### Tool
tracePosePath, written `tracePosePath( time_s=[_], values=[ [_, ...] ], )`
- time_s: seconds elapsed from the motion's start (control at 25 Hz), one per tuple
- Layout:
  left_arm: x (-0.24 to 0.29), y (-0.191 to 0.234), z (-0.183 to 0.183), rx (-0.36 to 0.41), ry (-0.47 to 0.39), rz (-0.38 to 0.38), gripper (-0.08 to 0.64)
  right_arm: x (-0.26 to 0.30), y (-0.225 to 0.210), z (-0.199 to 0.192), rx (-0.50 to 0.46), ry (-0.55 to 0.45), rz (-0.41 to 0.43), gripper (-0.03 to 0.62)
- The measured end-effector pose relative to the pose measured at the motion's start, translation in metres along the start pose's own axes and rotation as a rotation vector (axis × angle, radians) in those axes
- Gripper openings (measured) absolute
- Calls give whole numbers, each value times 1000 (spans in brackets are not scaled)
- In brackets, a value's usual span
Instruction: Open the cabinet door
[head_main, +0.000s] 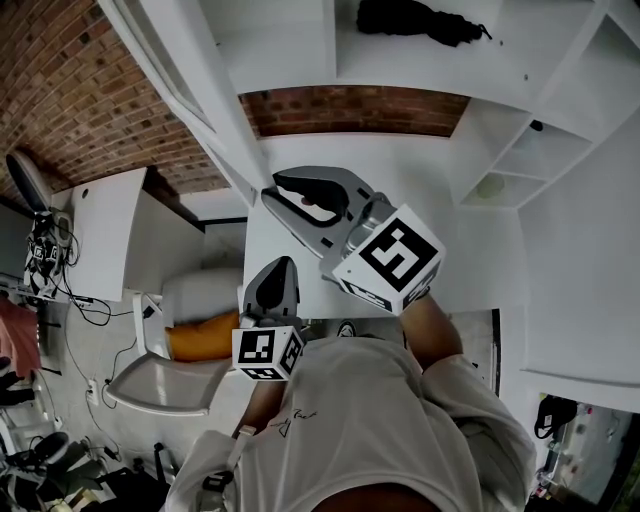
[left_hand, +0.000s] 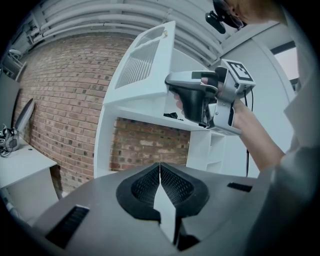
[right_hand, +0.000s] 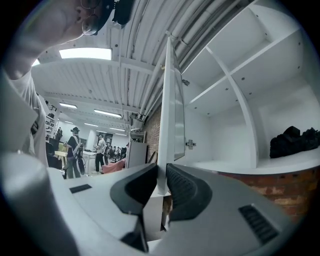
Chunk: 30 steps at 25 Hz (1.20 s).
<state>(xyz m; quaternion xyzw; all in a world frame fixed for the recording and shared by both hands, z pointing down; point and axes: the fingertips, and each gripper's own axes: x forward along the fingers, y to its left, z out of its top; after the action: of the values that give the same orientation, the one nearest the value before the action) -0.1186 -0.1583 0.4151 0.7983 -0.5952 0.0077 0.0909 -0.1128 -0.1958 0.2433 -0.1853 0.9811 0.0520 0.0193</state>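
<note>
White cabinet door (right_hand: 172, 110) edge pinched in right tool (right_hand: 161, 176), left tool (left_hand: 160, 169) closed, empty

door (right_hand: 170, 100): stands out left of cabinet (right_hand: 227, 70), edge in right claw (right_hand: 161, 175)
bundle (right_hand: 295, 141): on shelf (right_hand: 230, 165), right of door

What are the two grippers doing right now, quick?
Left gripper: closed, holding nothing.
Right gripper: closed on the edge of the cabinet door.

Brick wall (left_hand: 65, 100), white desk (head_main: 100, 235)
</note>
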Motion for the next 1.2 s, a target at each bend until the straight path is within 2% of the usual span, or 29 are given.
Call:
tracePosePath(
  time_s=[0.68,0.92,1.2],
  values=[
    [1,6,1,1,-6,30,17,10,29,2,11,-41,122,80],
    [-4,11,1,0,-3,39,17,14,37,5,22,-67,114,84],
    [-8,17,0,-5,0,44,17,23,52,6,17,-76,153,86]
  ],
)
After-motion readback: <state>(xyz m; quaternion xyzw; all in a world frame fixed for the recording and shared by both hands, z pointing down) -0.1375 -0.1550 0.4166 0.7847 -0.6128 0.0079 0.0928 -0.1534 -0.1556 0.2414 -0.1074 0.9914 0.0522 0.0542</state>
